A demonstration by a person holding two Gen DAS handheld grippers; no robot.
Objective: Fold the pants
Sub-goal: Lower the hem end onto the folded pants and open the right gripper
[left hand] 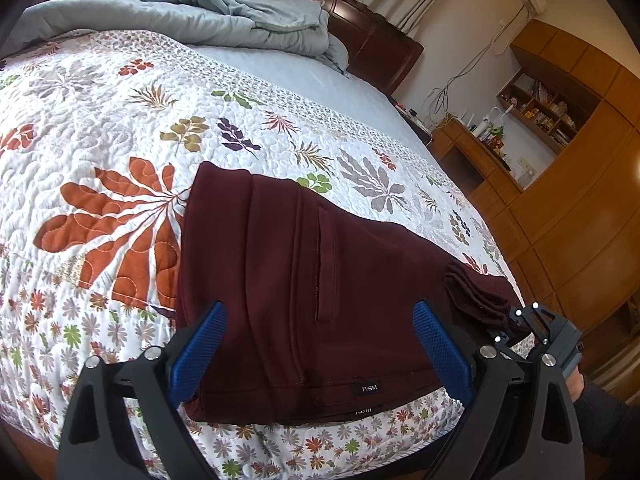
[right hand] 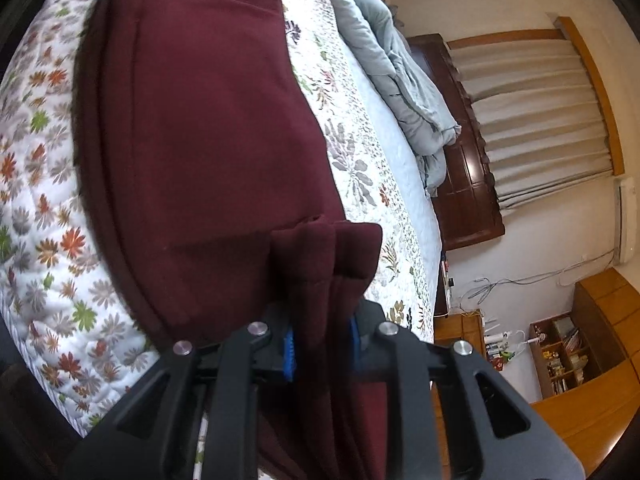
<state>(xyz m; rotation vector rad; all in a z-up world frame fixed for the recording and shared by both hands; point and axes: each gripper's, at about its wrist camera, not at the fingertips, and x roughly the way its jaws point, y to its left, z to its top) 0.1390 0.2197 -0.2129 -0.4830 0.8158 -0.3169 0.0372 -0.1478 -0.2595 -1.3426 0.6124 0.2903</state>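
Lying along the near edge of the bed [left hand: 120, 128], the maroon pants [left hand: 304, 280] fill the lower middle of the left view, folded lengthwise. The right hand-held gripper [right hand: 320, 340] pinches the bunched leg ends at lower centre of its view; the left hand-held gripper [left hand: 320, 344] stands wide open over the waistband, gripping nothing. Likely remaining: bringing legs across to the waist.

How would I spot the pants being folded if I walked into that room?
Find the bed's flowery quilt. At its near edge lie the pants, the only plain dark maroon cloth on it, with a small black label at the waistband. The grey-blue duvet sits far off by the headboard.
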